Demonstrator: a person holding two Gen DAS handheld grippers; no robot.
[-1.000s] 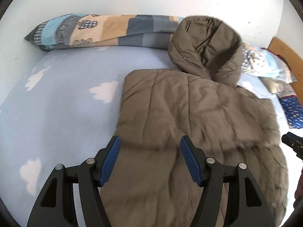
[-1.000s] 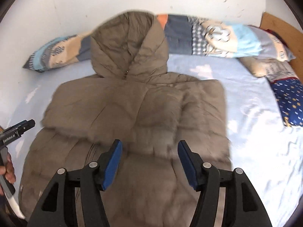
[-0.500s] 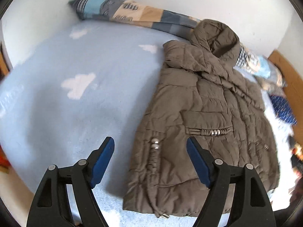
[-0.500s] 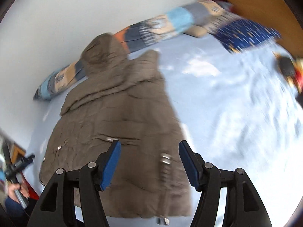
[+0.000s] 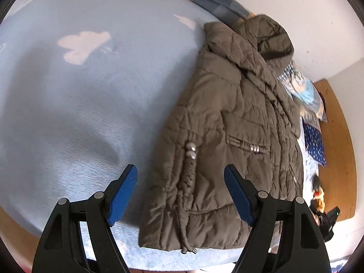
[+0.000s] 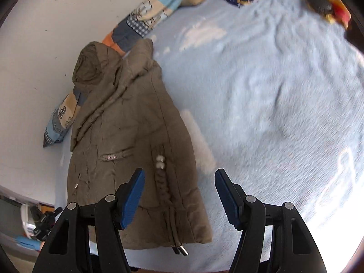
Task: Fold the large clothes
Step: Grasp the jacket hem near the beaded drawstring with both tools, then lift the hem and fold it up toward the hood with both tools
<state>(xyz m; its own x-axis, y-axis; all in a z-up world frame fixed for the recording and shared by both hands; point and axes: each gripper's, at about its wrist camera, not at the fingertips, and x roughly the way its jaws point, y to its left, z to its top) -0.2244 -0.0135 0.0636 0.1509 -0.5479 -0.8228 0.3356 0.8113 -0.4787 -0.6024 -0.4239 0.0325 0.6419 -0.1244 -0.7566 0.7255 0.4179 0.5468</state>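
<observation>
A brown padded hooded jacket [image 5: 229, 118] lies front up and full length on the light blue bed cover [image 5: 91, 104], its hood against the wall. My left gripper [image 5: 180, 174] hovers open over the hem's left corner, above the braided cord [image 5: 188, 177], touching nothing. In the right wrist view the same jacket [image 6: 127, 122] lies at the left. My right gripper [image 6: 179, 177] stands open over its right edge, with the other braided cord [image 6: 162, 186] below the gap. No pad presses on the cloth.
A patchwork bolster [image 6: 145, 20] runs along the white wall behind the hood. A dark blue dotted cushion [image 5: 315, 141] and a wooden board [image 5: 339, 150] lie past the jacket. A red and black toy [image 6: 327, 6] sits far off on the cover. The bed's front edge [image 5: 159, 264] is just below the hem.
Both grippers have drawn back from over the jacket's middle to its hem and rolled outward. The left jaws stand wider. The jacket now shows full length with its pockets and zip.
</observation>
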